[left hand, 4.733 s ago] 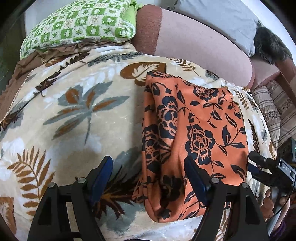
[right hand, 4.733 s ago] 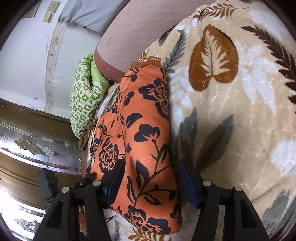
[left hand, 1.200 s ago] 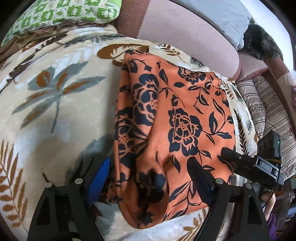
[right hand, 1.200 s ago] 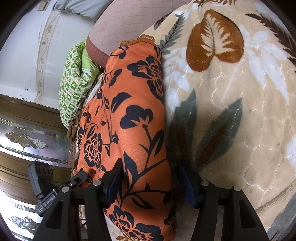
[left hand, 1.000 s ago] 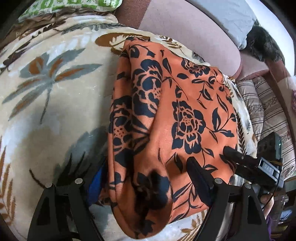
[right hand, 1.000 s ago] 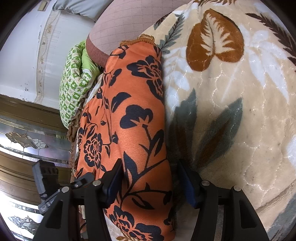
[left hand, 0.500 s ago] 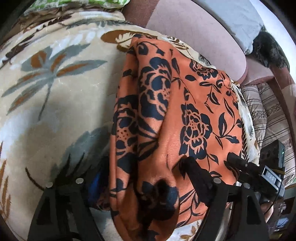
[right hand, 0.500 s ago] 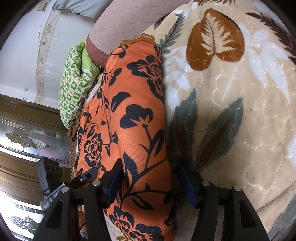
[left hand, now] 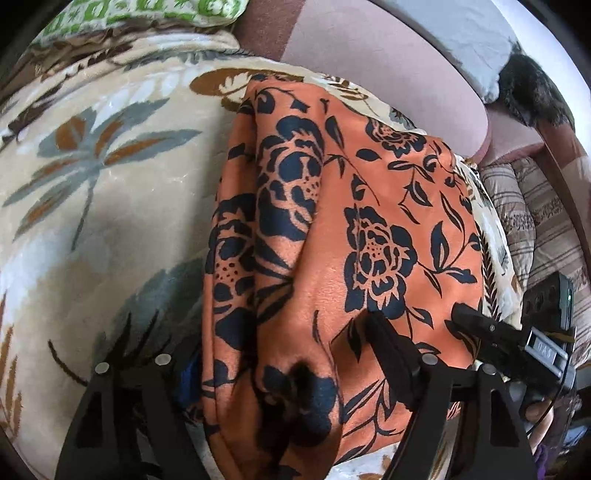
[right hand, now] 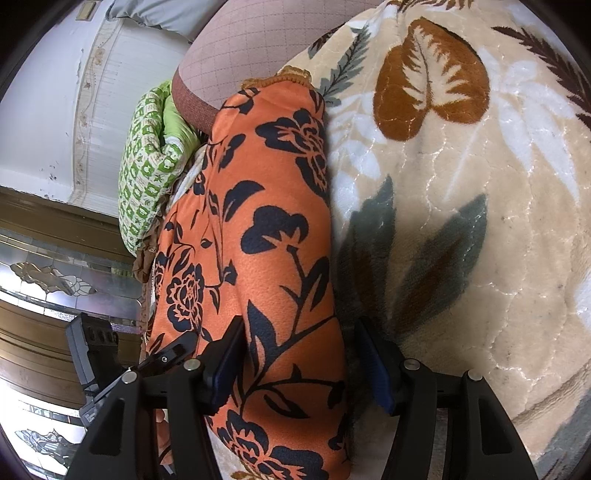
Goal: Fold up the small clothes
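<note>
**Both grippers astride the cloth's near end**

Fingers of the left gripper (left hand: 291, 365) straddle the orange cloth (left hand: 332, 236), jaws wide and just closing, bunched fabric between them; whether they pinch yet, I cannot tell. Right of it, the right gripper (right hand: 299, 365) stands half open around the same cloth's edge. One cloth, two grippers, on one blanket (left hand: 92, 192). Next, I judge: clamp, lift, fold away.

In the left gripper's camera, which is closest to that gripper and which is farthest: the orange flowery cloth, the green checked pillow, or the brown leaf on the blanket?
1. Orange flowery cloth: between the left gripper fingers.
2. Brown leaf: on the blanket, just past the cloth's far end.
3. Green checked pillow: far back, top left.
</note>
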